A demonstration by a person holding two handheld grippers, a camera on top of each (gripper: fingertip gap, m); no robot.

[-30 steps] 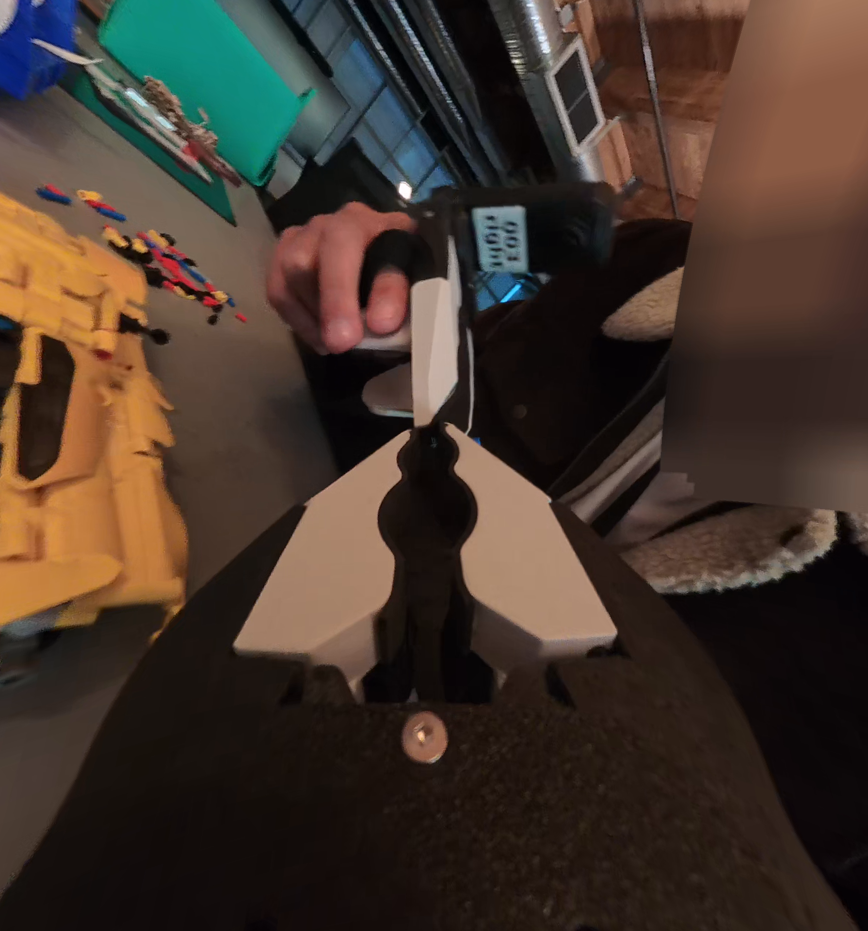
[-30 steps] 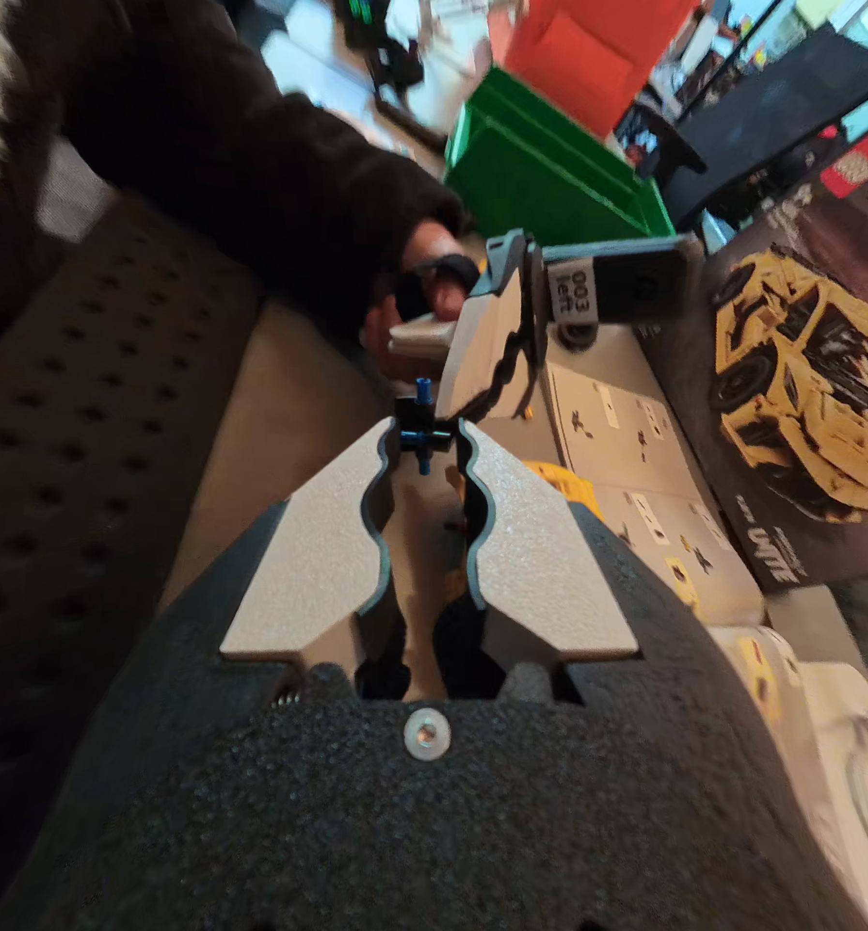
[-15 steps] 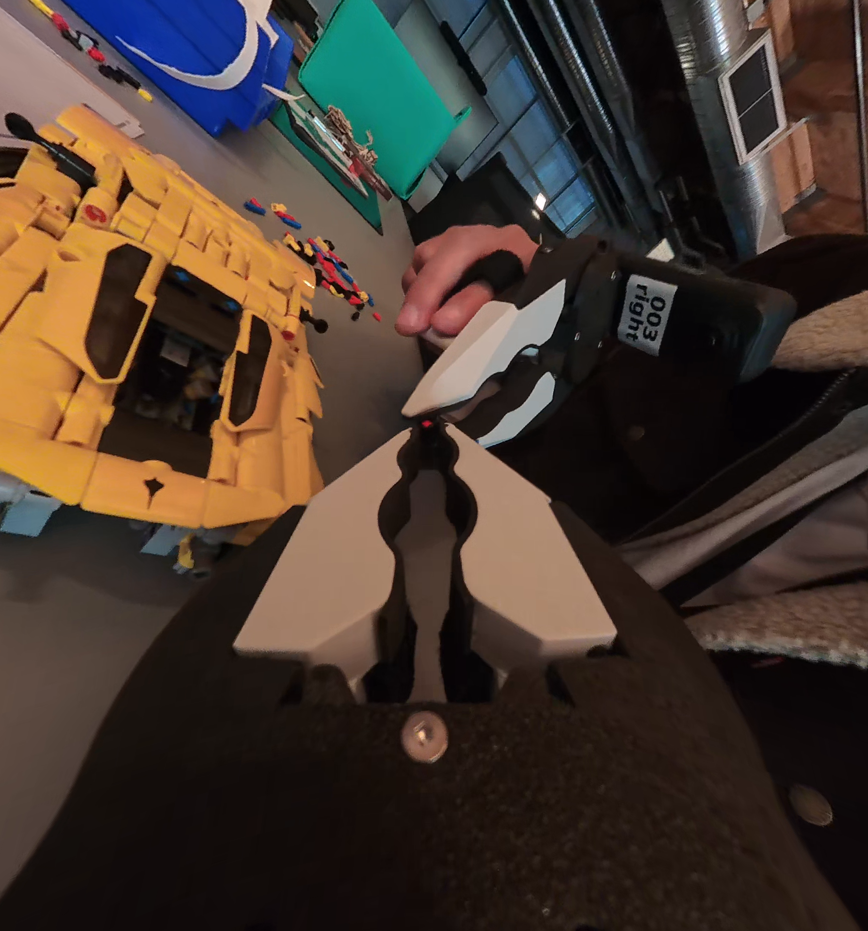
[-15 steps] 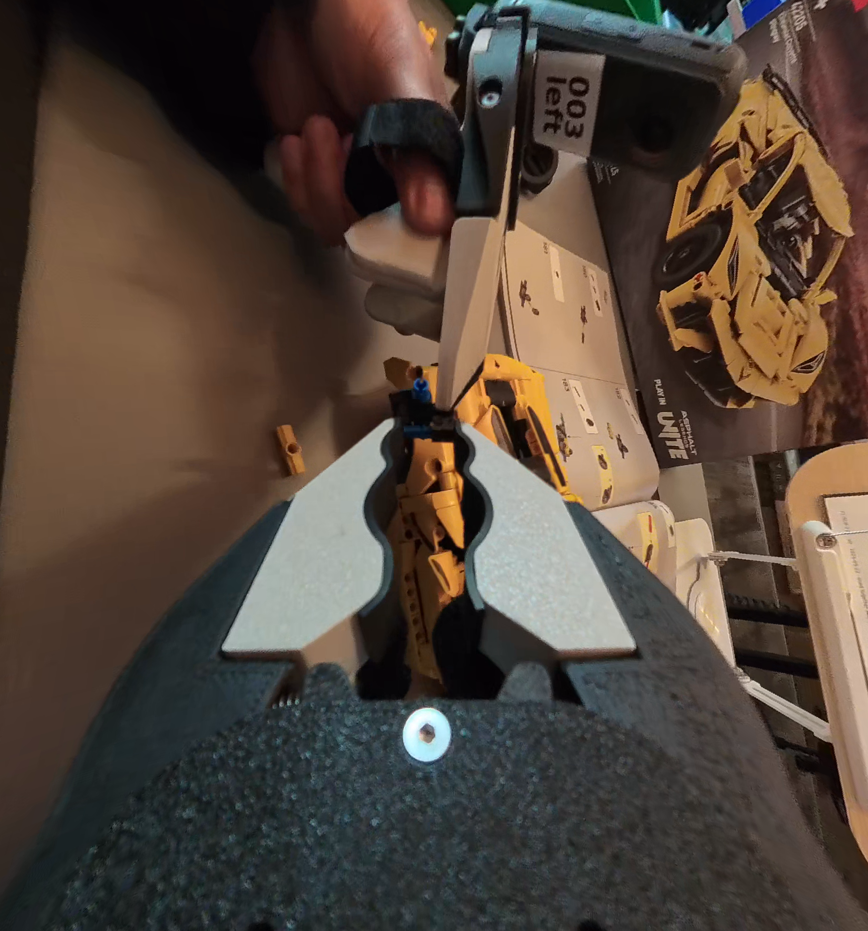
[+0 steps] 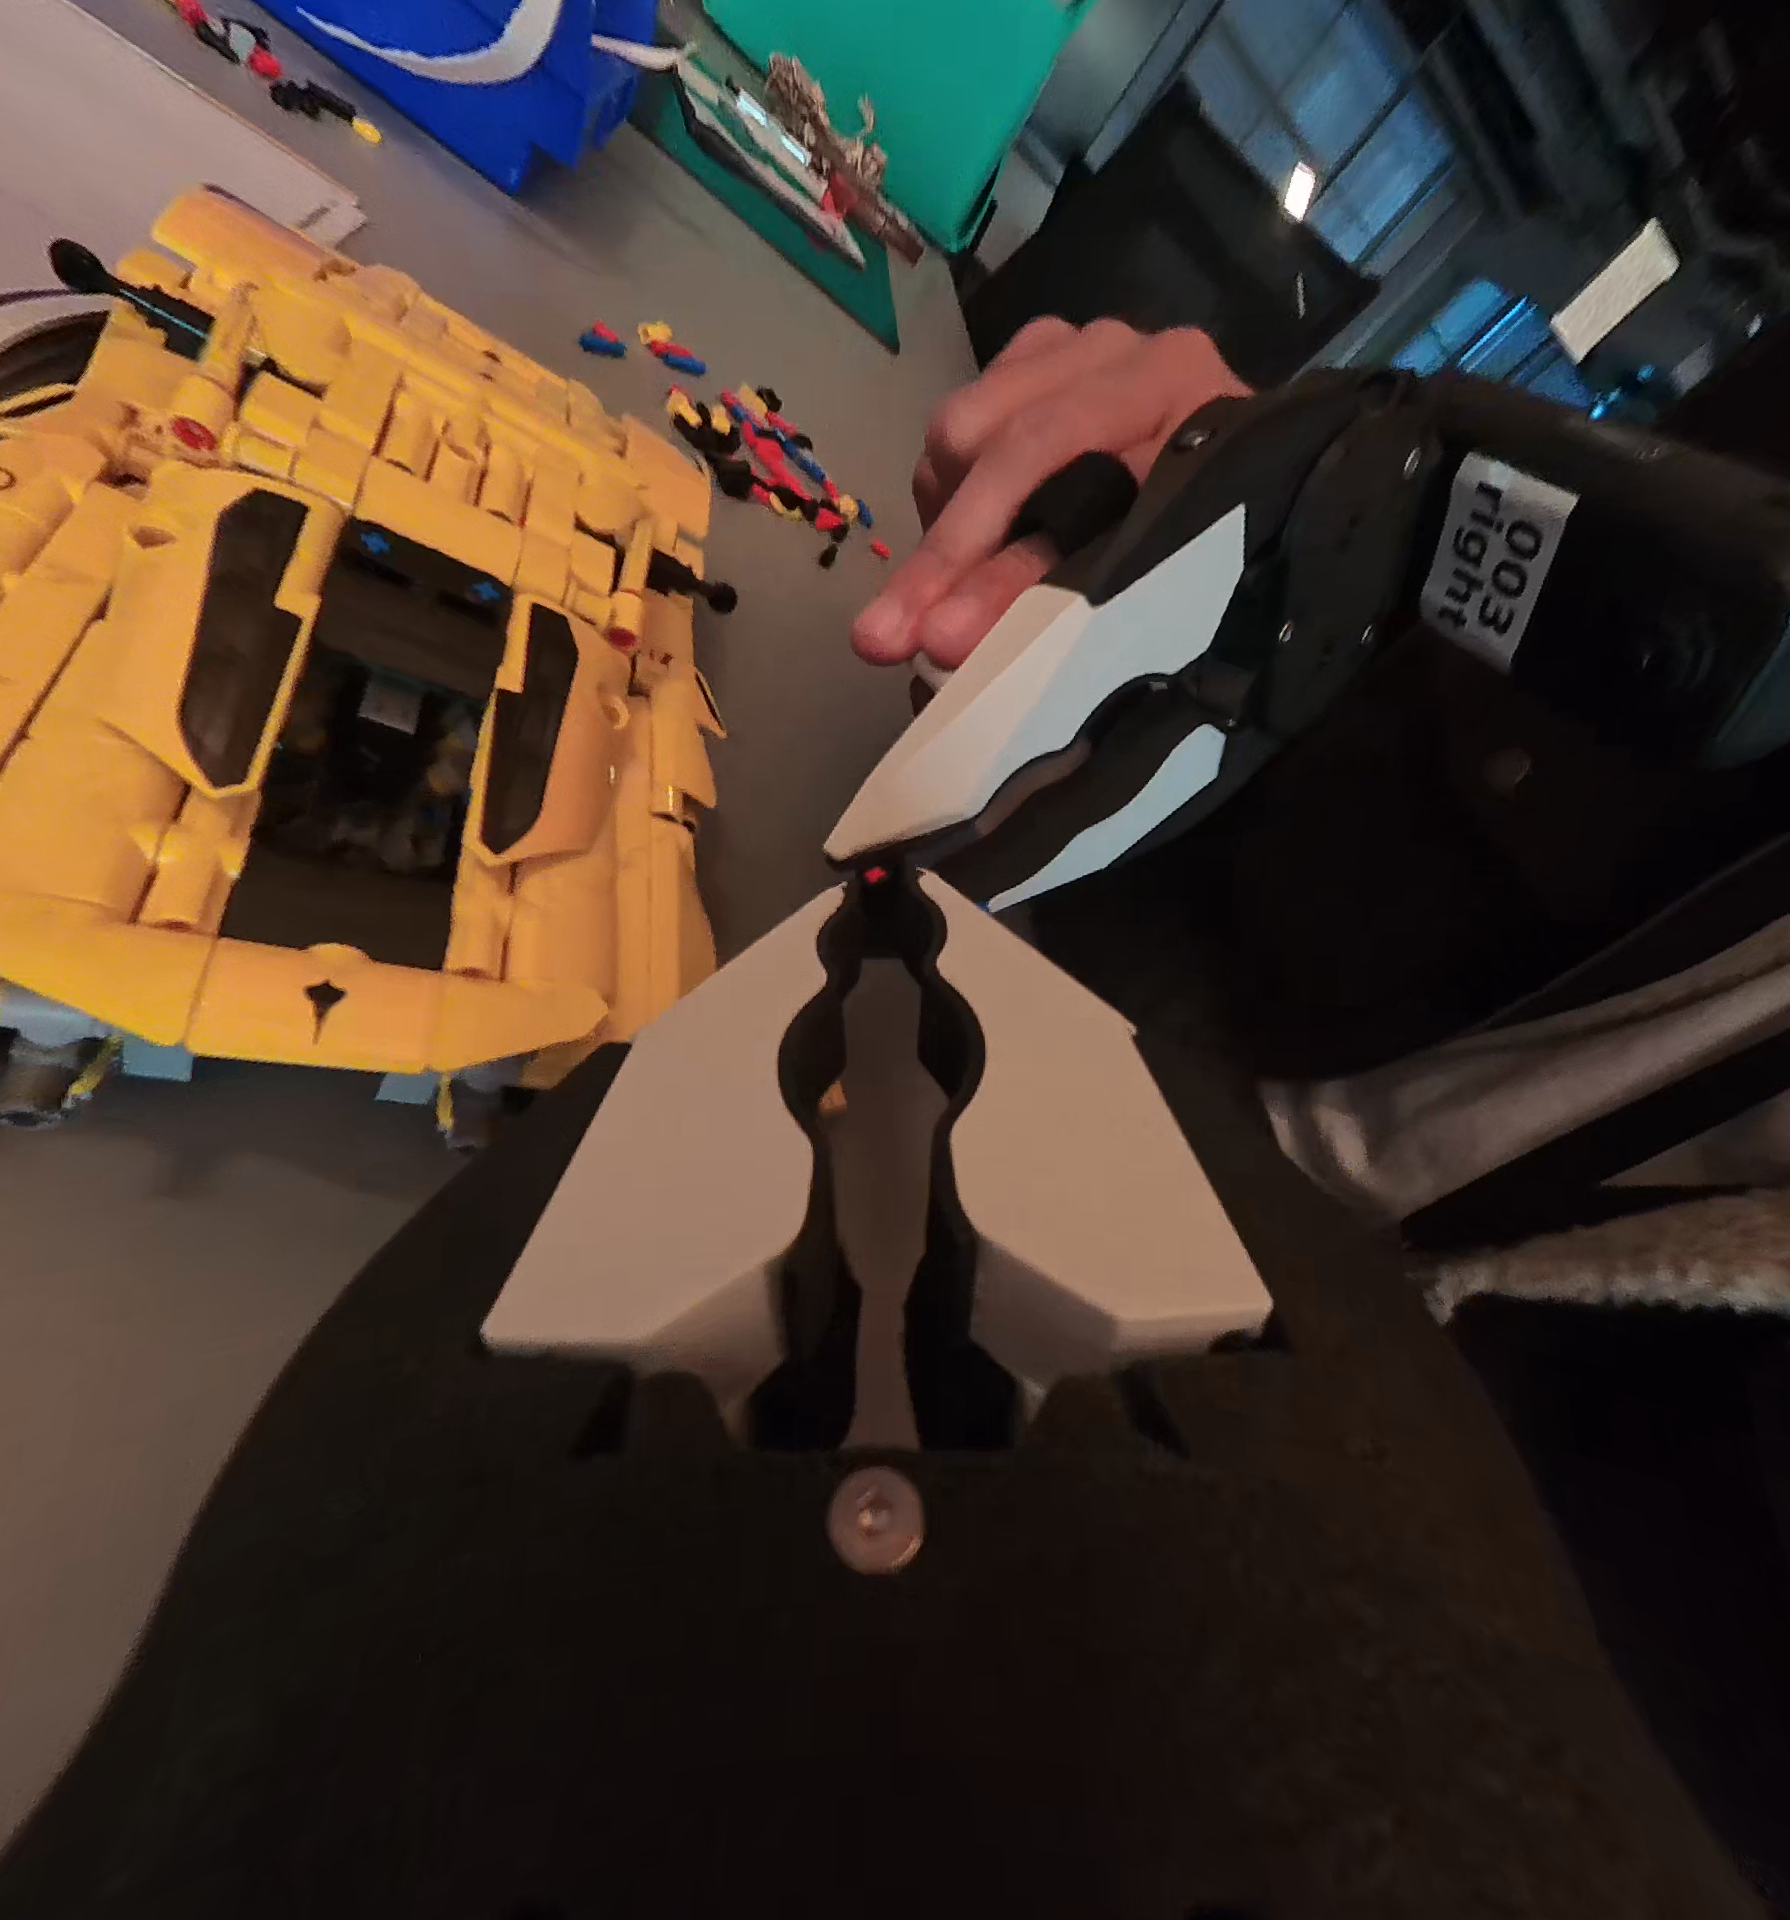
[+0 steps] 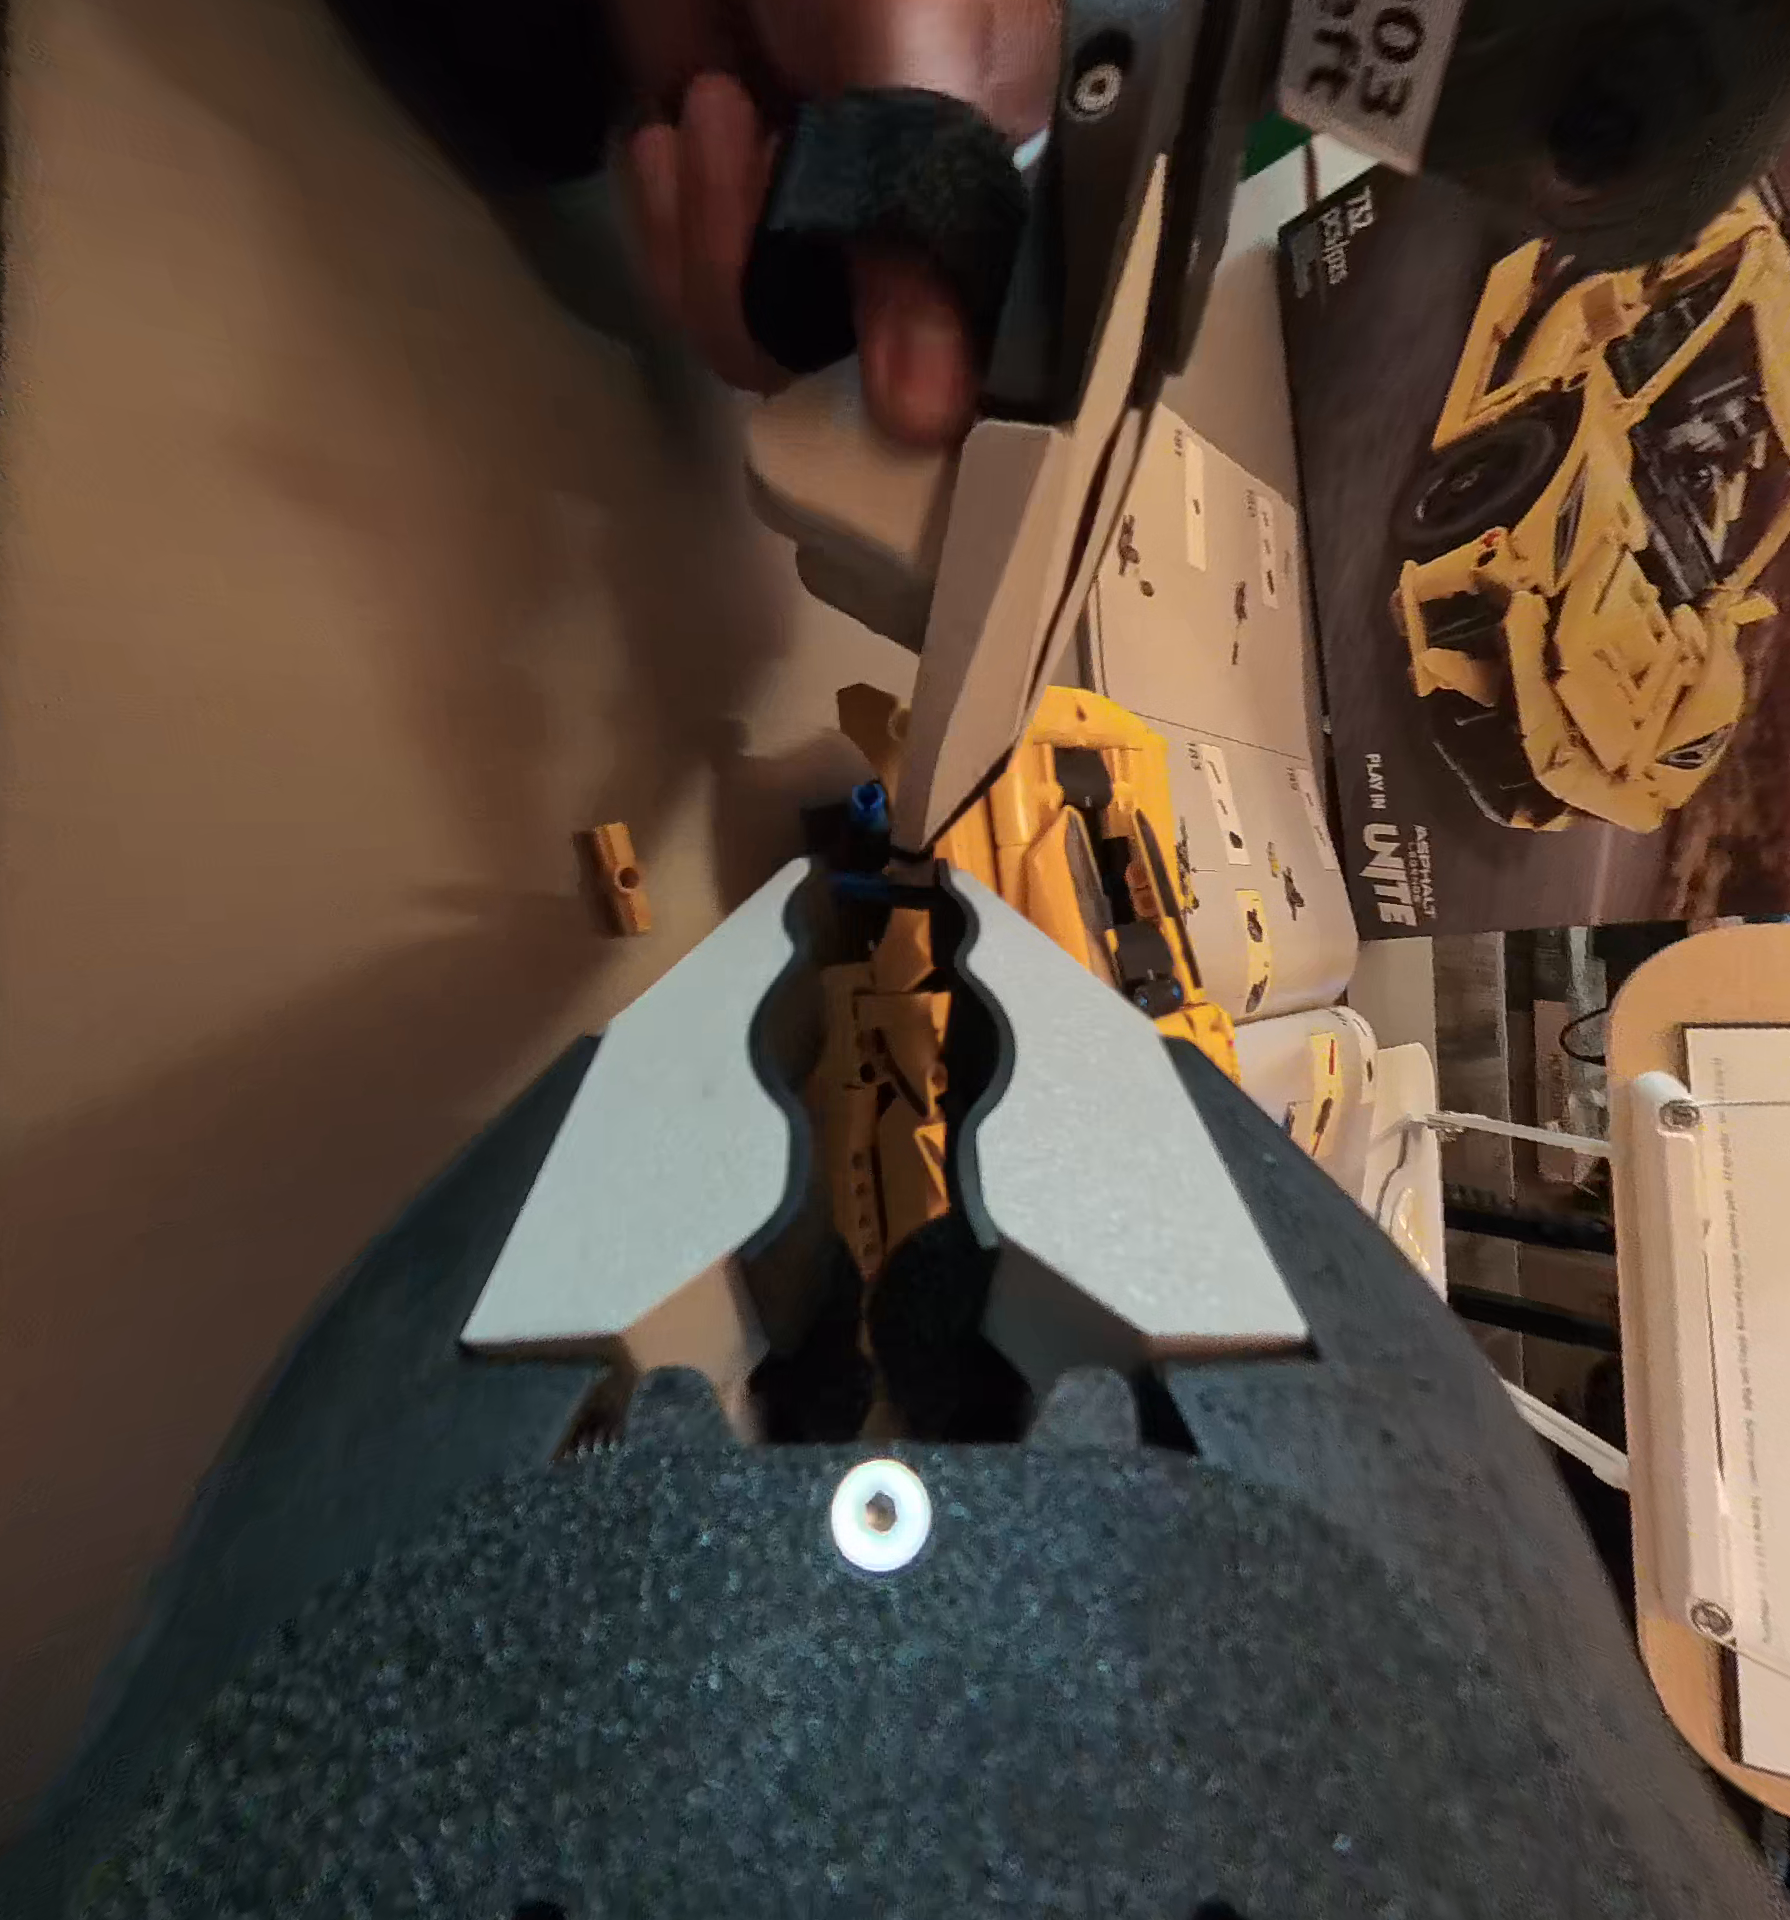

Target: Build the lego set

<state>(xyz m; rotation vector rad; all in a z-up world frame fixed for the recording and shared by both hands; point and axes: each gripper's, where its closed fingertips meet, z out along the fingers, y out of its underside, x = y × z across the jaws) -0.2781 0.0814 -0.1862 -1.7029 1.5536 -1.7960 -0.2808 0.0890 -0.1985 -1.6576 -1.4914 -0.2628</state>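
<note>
I have both tools meeting tip to tip in the air, and the whole move turns on how the small piece between them lines up.

My right gripper (image 6: 878, 883) is pinched almost fully together at the tips, with a small black-and-blue connector piece (image 6: 860, 844) clamped there. The blue pin on it sticks out forward and a little to the left of my tips, so its long axis runs roughly along my fingers, away from me. The left gripper comes in from straight ahead and above, its narrow tips touching that same piece just to the right of the blue pin.

From the other side, my left gripper (image 5: 878, 894) is also closed down to a slit at the tips. A tiny piece with a red spot (image 5: 875, 875) sits right at the tip line, but whether I am gripping it or only touching it I cannot tell. The right gripper arrives from ahead and to the right, angled down onto my tips.

So the two small parts are nose to nose, and I judge the next move is a push along the shared line of the fingers; any sideways tilt could cock the pin.

The yellow car model (image 5: 330, 665) lies on the table (image 5: 143, 1299) well off to the left of the left tool and directly beyond the right tool. A loose yellow brick (image 6: 616, 878) lies on the table just left of the right tips.
</note>
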